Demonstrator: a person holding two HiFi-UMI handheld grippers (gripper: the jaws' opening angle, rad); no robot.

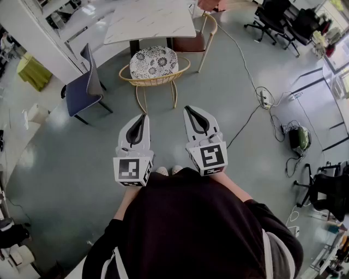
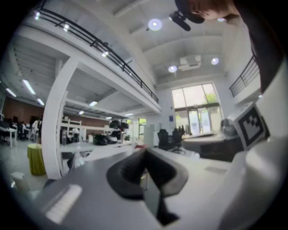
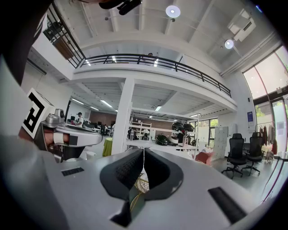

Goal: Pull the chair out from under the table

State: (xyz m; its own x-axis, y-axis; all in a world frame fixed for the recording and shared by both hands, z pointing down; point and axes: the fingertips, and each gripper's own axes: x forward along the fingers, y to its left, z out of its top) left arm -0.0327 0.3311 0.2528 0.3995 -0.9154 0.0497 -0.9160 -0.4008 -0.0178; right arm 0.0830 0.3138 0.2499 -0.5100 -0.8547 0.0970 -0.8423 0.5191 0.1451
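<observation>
Brightness: all three views were evenly bright.
Sources: round ceiling lamps and tall windows were blown white.
Shadows: soft and faint on the floor.
Distortion: strong fisheye bending; both gripper views had dark corners.
Focus: the left hand-held gripper looked blurred up close.

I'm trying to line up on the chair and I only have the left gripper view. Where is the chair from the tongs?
Observer: In the head view the wire chair is straight ahead of both grippers, at the near edge of the white table.
Operator: Is either gripper on it?
Observer: No. The left tongs and right tongs are both shut, empty and short of the chair.
Operator: Is anything beside it?
Observer: A blue chair stands to its left, apart from it.
</observation>
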